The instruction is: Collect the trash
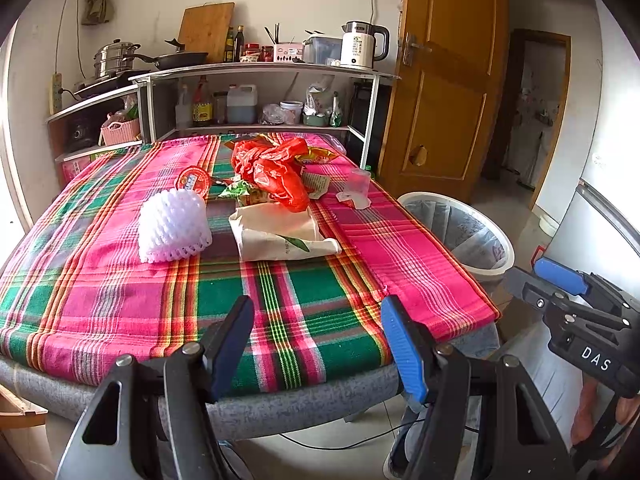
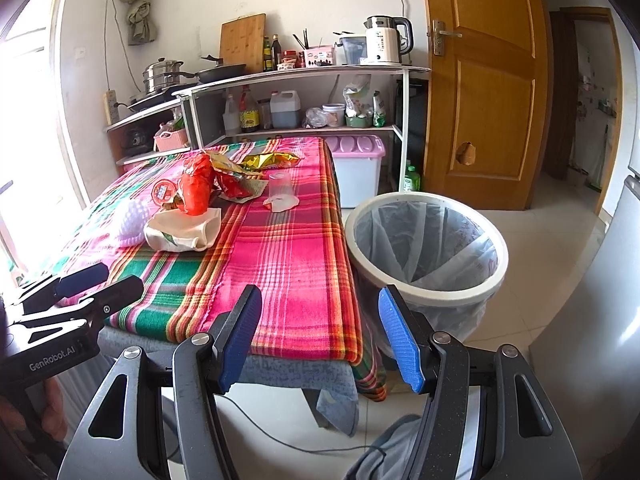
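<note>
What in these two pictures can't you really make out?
- Left wrist view: the trash bin's bottom, hidden by its liner and the table edge.
- Right wrist view: the white foam net, washed out by window glare.
- Both views: print on the paper bag, too small.

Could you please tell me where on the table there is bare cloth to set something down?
The near end of the table is bare, from the white foam net and paper bag to the front edge. The pink strip along the bin side is bare too. The far middle is crowded: red plastic bag, wrappers, clear cup.
</note>
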### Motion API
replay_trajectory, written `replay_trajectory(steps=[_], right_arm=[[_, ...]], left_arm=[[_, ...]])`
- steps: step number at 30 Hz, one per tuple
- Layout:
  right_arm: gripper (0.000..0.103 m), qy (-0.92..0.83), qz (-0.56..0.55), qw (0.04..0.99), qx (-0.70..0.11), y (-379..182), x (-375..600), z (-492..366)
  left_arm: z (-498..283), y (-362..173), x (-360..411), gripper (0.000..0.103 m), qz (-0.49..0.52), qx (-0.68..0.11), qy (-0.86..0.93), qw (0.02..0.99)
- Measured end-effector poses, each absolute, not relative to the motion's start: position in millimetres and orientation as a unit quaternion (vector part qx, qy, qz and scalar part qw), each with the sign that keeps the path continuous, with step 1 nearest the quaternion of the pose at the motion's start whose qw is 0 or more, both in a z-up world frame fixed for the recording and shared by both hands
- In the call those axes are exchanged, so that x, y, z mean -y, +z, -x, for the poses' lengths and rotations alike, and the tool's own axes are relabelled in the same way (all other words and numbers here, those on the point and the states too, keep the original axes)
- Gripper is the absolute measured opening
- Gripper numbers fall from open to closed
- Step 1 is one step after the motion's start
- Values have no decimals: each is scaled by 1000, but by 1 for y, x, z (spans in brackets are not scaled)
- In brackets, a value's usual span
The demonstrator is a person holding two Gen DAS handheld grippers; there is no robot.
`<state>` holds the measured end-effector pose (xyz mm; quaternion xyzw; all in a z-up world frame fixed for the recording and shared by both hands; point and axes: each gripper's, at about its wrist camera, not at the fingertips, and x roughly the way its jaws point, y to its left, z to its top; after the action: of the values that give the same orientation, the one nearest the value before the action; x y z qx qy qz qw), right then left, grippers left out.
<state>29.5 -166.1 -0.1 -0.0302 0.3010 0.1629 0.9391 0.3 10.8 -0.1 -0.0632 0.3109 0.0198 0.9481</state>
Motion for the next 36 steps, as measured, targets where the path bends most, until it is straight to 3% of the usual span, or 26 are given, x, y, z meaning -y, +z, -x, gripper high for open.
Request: replay_trajectory(steps=[21, 36], right_arm=[[62, 229, 56, 920, -313, 4, 104, -108], [62, 230, 65, 902, -358, -5, 77, -191]], left_arm=[[-40, 6, -119, 68, 116, -303, 126, 938], [-85, -13, -155, 68, 161, -343, 124, 917]])
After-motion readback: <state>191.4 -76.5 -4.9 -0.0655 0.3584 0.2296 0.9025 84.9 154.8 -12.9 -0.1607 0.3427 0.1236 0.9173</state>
